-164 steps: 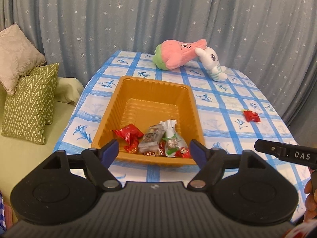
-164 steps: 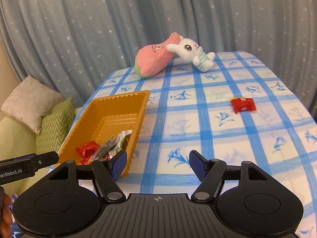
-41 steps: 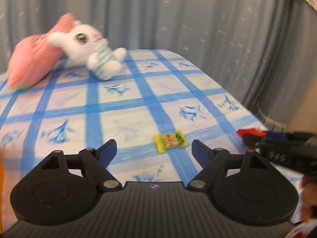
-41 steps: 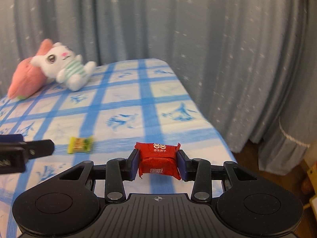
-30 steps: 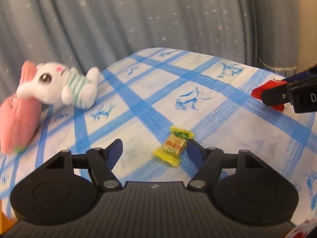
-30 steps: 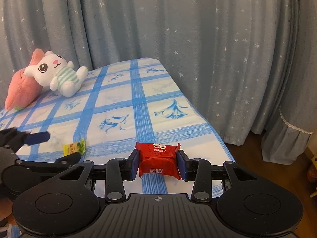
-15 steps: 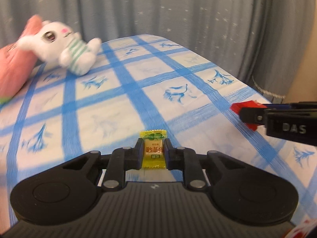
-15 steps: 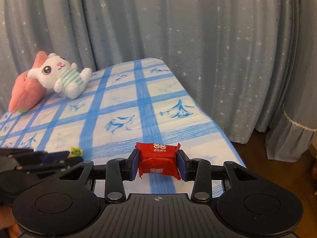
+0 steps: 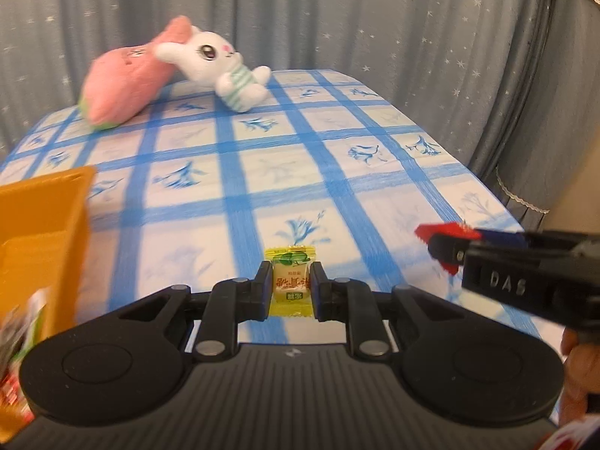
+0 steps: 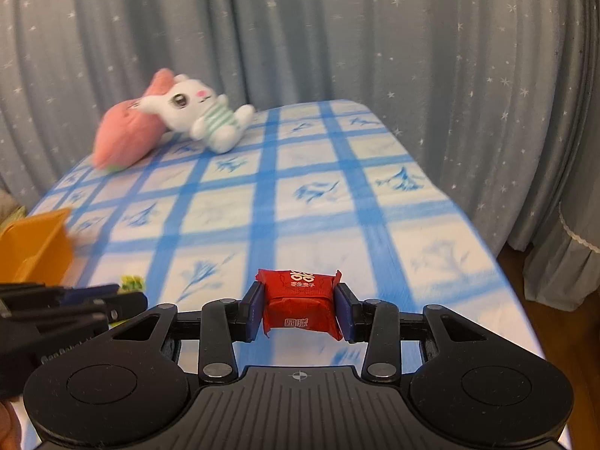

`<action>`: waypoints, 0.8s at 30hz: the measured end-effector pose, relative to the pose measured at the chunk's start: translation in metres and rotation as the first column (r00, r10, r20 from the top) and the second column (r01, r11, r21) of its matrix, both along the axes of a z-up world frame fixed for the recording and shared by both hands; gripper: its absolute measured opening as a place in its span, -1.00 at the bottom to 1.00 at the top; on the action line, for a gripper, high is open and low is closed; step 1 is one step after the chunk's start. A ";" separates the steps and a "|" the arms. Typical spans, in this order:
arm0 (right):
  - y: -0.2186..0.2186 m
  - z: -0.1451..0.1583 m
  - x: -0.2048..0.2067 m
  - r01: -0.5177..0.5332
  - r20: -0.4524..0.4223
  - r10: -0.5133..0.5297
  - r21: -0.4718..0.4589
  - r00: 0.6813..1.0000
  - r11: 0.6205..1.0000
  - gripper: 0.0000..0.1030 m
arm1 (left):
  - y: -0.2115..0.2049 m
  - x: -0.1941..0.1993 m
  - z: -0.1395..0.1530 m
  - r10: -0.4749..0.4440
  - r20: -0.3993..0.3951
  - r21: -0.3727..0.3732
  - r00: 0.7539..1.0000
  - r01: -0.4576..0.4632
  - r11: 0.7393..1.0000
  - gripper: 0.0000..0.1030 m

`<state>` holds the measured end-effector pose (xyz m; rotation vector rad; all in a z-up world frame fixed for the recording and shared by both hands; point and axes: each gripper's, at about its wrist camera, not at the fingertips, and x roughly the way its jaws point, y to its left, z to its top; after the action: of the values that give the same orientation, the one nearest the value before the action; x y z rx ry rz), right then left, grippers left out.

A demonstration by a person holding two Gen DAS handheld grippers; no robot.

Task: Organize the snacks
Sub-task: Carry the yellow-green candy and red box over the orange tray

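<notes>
My left gripper [image 9: 290, 281] is shut on a small yellow candy [image 9: 291, 285] and holds it above the blue-checked tablecloth [image 9: 285, 172]. My right gripper [image 10: 300, 300] is shut on a red wrapped snack [image 10: 300, 302]. The red snack also shows in the left wrist view [image 9: 438, 230], at the tip of the right gripper. The orange tray [image 9: 41, 217] is at the left, with several wrapped snacks [image 9: 22, 330] at its near end. The tray also shows in the right wrist view [image 10: 33, 247]. The yellow candy peeks out in the right wrist view [image 10: 131, 282].
A pink plush [image 9: 123, 86] and a white bunny plush [image 9: 221, 67] lie at the far end of the table. Grey star-print curtains [image 9: 337, 15] hang behind. The table's right edge [image 10: 487, 247] drops to a wooden floor.
Both grippers have swung left with their snacks held; the orange tray has come into view at the left of both views. The left gripper has lifted the yellow candy off the cloth.
</notes>
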<state>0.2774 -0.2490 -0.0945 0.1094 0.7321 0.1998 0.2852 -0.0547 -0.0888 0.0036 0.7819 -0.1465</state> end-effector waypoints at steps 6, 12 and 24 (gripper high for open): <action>0.022 0.018 -0.057 -0.014 -0.028 0.015 0.028 0.999 1.000 -0.22 | 0.024 -0.059 0.025 0.055 -0.008 -0.033 0.998 -0.056 0.998 -0.65; 0.037 0.039 -0.108 -0.033 -0.025 0.034 0.033 0.999 0.999 -0.22 | 0.042 -0.108 0.050 0.085 0.015 -0.039 0.996 -0.085 0.996 -0.65; 0.066 0.071 -0.168 -0.096 0.009 0.096 0.016 0.995 0.995 -0.22 | 0.070 -0.171 0.079 0.109 0.045 -0.053 0.993 -0.106 0.993 -0.65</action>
<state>0.1095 -0.1826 -0.0239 0.0893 0.7281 0.2983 0.1138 0.0149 -0.0101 -0.0829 0.7288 -0.0639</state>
